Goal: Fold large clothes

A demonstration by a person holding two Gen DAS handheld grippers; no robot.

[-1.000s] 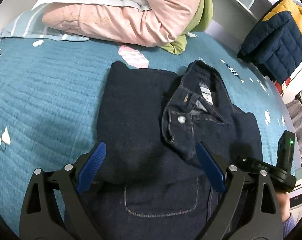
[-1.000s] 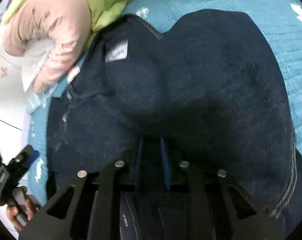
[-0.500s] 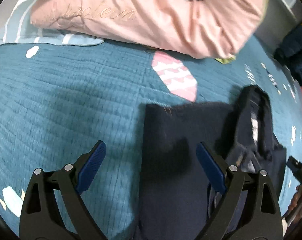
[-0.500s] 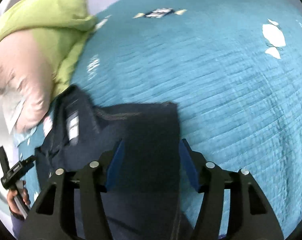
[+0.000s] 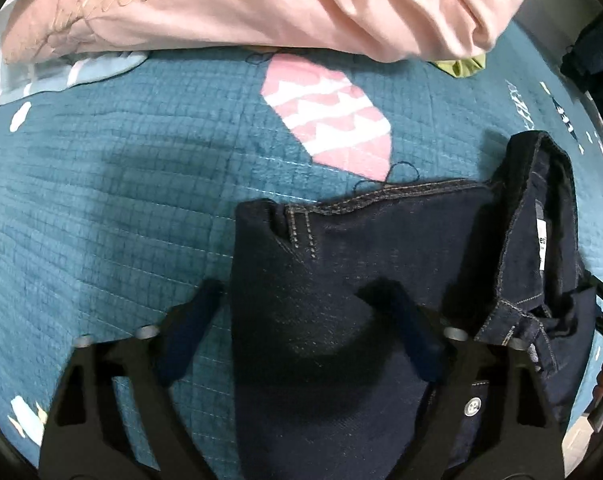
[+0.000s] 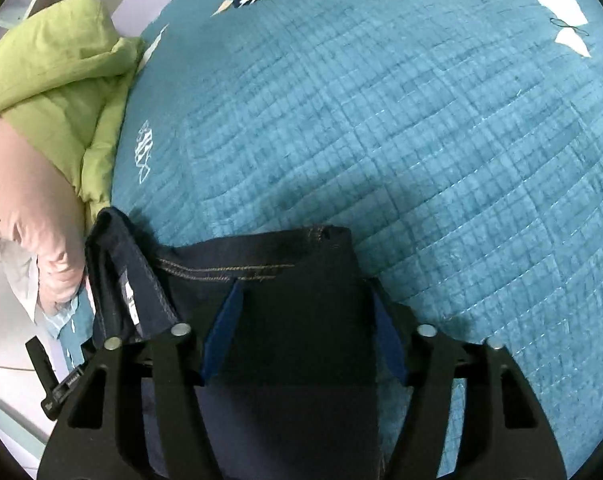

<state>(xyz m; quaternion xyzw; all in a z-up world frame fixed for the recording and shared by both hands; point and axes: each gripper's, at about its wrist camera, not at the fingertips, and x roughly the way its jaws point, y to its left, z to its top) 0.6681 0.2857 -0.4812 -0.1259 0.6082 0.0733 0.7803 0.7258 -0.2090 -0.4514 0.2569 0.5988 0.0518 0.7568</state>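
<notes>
- The left claw (image 5: 301, 332) hangs with its jaws apart over the folded dark jeans (image 5: 341, 280), gripping nothing.
- The right claw (image 6: 305, 332) is likewise spread wide, straddling the denim without clamping it.
- The jeans lie on the teal bed quilt (image 6: 421, 120), hem edge up, waistband bunched beside the pink bedding (image 5: 261, 4).
- A fold looks just laid; next probably comes flattening the loose waistband (image 5: 541, 216).

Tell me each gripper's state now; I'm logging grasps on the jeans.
Left gripper: open, jaws straddling the folded jeans, holding nothing.
Right gripper: open, jaws over the jeans, holding nothing.
</notes>
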